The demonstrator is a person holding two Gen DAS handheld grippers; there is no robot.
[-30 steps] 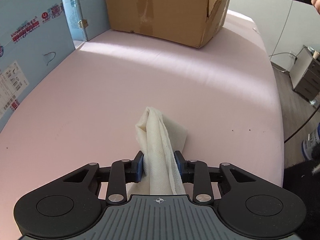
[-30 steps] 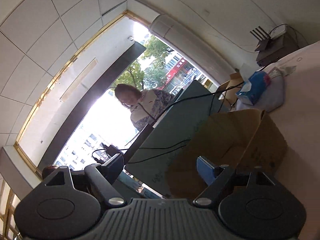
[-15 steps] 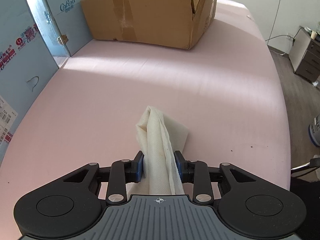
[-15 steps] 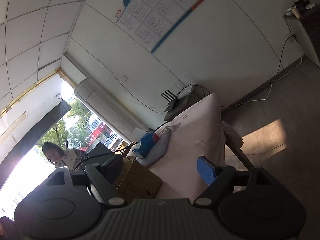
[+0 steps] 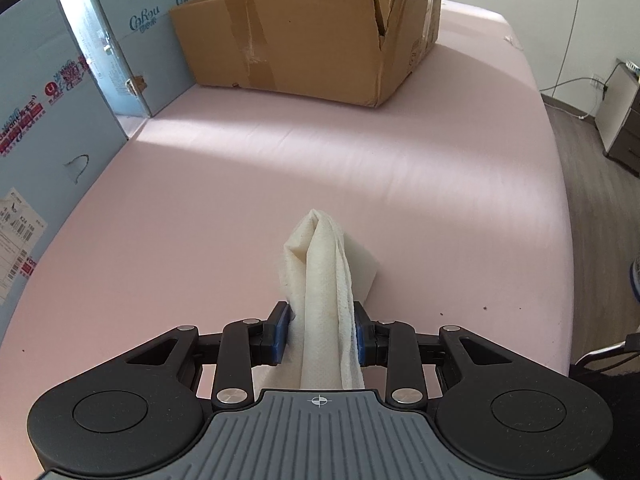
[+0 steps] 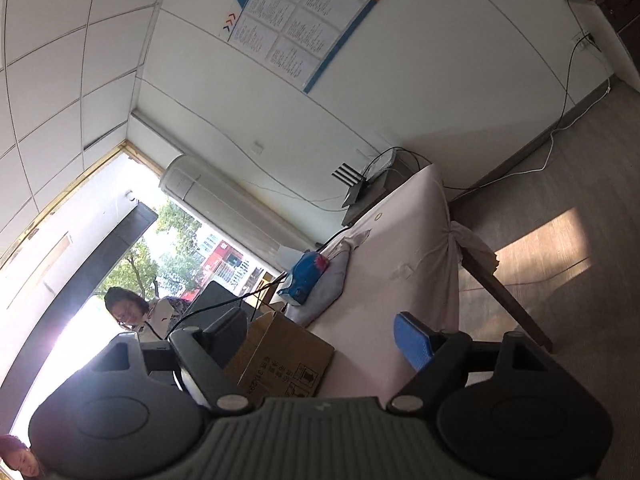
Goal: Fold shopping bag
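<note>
While the left gripper (image 5: 320,330) pinches the bunched cream shopping bag (image 5: 326,280) above the pink table (image 5: 360,168), the right gripper (image 6: 320,336) gapes wide, empty.

Cream shopping bag (image 5: 326,280) — bunched, upright, off the pink surface (image 5: 400,168)

The cream shopping bag (image 5: 326,280) of soft, matt, crinkled cloth is showing a faint weave. The pale pink sheet (image 5: 360,168) is lying smooth and matt. The brown corrugated cardboard box (image 5: 304,36) is looking dull, with glossy tape strips.
</note>
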